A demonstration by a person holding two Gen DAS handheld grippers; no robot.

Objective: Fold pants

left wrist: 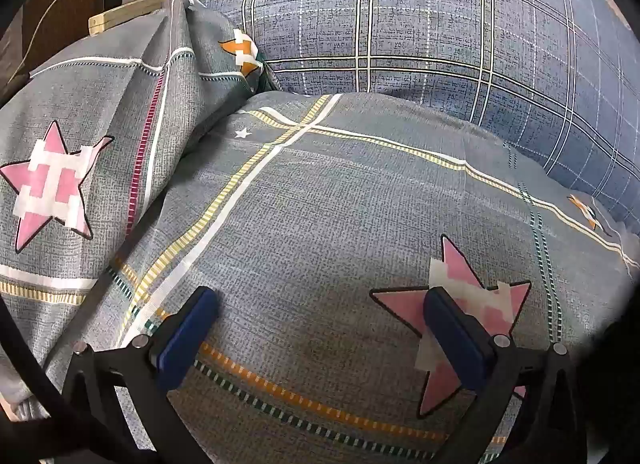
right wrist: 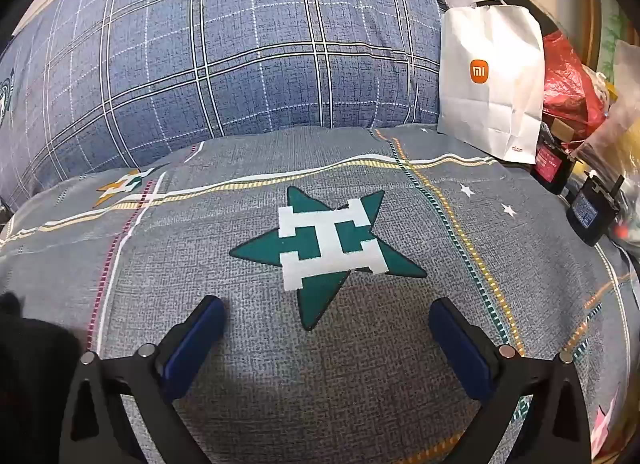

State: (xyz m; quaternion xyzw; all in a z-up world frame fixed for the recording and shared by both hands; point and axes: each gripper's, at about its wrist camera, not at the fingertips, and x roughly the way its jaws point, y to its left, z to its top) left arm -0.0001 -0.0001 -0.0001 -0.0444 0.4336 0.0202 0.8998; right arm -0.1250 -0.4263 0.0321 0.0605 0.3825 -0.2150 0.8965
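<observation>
Blue-padded fingers [left wrist: 202,306] of the left gripper [left wrist: 320,304] are spreading wide, gripping nothing, over the grey star-print bed cover [left wrist: 320,204]. Right gripper [right wrist: 326,314] is likewise gaping empty near a green star [right wrist: 328,252]. Pants are showing in neither view.

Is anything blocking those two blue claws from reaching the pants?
No pants show in either view. The left gripper and right gripper are open over bare star-print bedding; nothing lies between their fingers.
</observation>
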